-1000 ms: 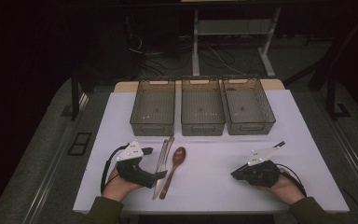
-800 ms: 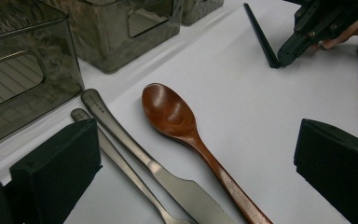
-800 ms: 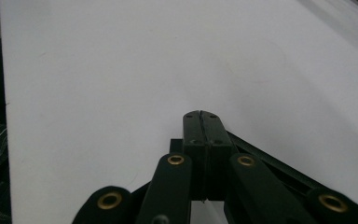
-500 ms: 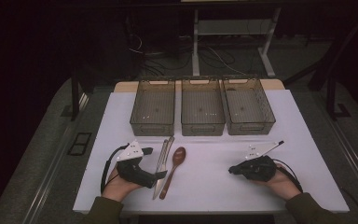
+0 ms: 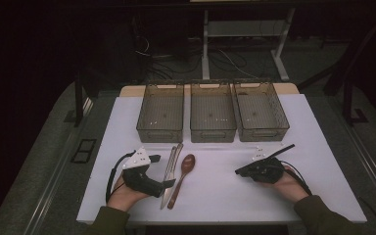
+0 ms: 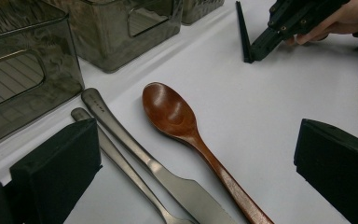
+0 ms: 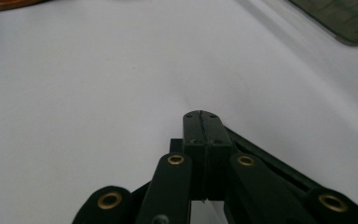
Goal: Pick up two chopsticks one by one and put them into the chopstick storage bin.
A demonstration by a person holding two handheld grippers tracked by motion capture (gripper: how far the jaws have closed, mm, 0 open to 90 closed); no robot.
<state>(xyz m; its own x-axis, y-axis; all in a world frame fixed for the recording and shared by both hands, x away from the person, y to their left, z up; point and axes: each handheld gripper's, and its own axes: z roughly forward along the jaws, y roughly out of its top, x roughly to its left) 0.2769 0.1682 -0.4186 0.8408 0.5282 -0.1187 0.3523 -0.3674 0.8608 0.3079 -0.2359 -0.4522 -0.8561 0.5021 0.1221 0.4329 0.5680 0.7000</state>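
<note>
High view: the right gripper [image 5: 239, 171] has slid left across the white table [image 5: 225, 196] since a second ago, jaws pressed together on nothing. The left gripper [image 5: 169, 171] hasn't budged, jaws spread over the knife [image 6: 168, 179] and fork [image 6: 121, 172], wooden spoon [image 6: 186, 135] just right of them. So no pickup yet, I'd say. The three bins [image 5: 213, 117] sit far, and there's no readable writing anywhere.
</note>
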